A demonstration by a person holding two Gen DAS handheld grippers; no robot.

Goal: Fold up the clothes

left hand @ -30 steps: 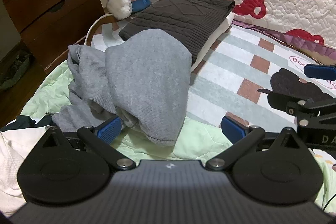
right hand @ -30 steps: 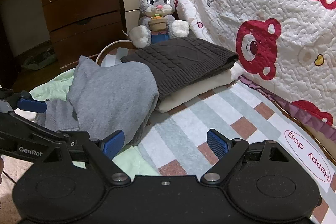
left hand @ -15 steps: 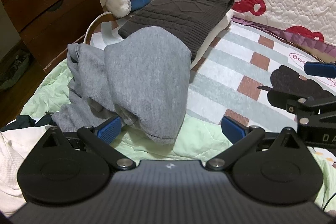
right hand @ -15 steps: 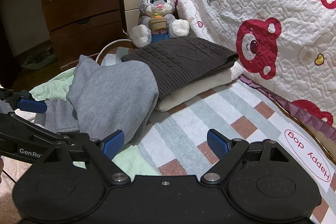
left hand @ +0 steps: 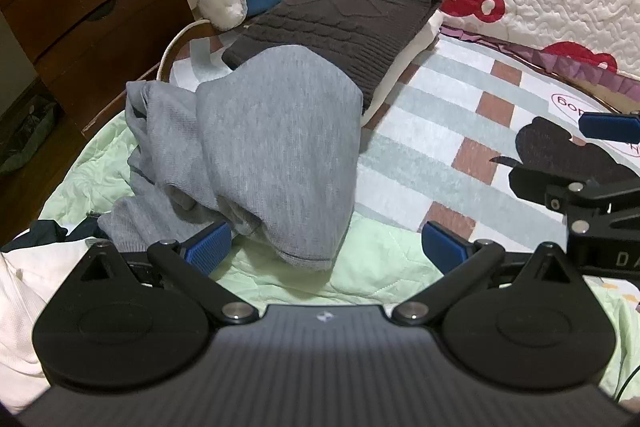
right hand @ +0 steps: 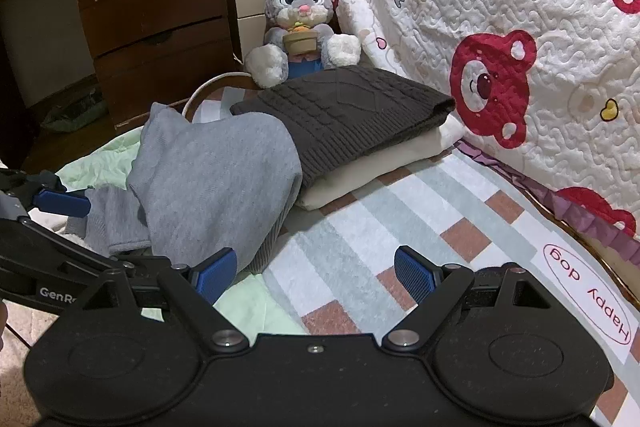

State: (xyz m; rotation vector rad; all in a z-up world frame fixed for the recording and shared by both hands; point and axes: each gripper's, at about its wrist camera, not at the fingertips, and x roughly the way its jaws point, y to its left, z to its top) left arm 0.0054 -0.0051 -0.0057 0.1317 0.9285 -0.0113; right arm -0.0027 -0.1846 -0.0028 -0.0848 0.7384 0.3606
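A crumpled grey garment (left hand: 260, 151) lies on the bed, its far edge draped on a folded dark brown knit sweater (left hand: 340, 23) stacked on a folded cream garment (left hand: 416, 47). My left gripper (left hand: 326, 247) is open and empty, its near edge of the grey garment lying between the fingers. My right gripper (right hand: 316, 271) is open and empty over the bed, with its left pad (right hand: 218, 273) by the grey garment (right hand: 216, 187). The sweater (right hand: 344, 107) and the cream garment (right hand: 380, 163) lie beyond it. Each gripper shows at the other view's edge.
A plush rabbit (right hand: 300, 27) sits behind the stack. A bear-print quilt (right hand: 500, 27) rises on the right. A wooden dresser (right hand: 148, 15) stands at back left. A white garment (left hand: 20, 291) lies at the near left. A green sheet (left hand: 380, 251) and striped blanket (right hand: 360, 227) cover the bed.
Both views shift only slightly; the left wrist view has tilted a little so the clothes sit lower in the frame. Both grippers stay open and the clothes have not moved.
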